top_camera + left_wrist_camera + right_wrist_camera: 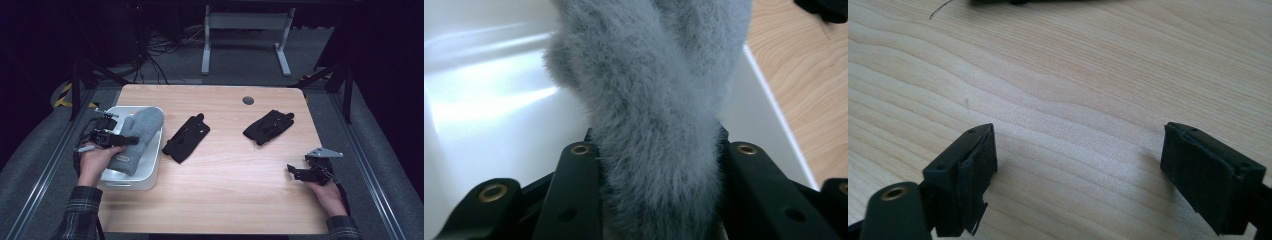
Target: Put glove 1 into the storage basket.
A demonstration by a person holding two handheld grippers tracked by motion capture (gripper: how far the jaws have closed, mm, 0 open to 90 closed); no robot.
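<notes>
A fuzzy grey mitten [142, 125] lies lengthwise in a white bin [150, 175] at the table's left edge. My left gripper [131, 141] comes over the bin from the left, shut on the mitten. In the left gripper view both black jaws squeeze the mitten [659, 100] at a narrow part, around the left gripper [656, 150], above the bin's white floor [484, 100]. Two black gloves lie on the wood: one [187, 137] just right of the bin, another [268, 126] further right. My right gripper [291, 170] rests low at the front right, open [1080, 165] over bare wood.
A round grey grommet [248, 100] sits in the tabletop near the back edge. A white desk frame [245, 35] and cables stand on the carpet behind the table. Bare wood stretches across the front of the table [225, 200] between my hands.
</notes>
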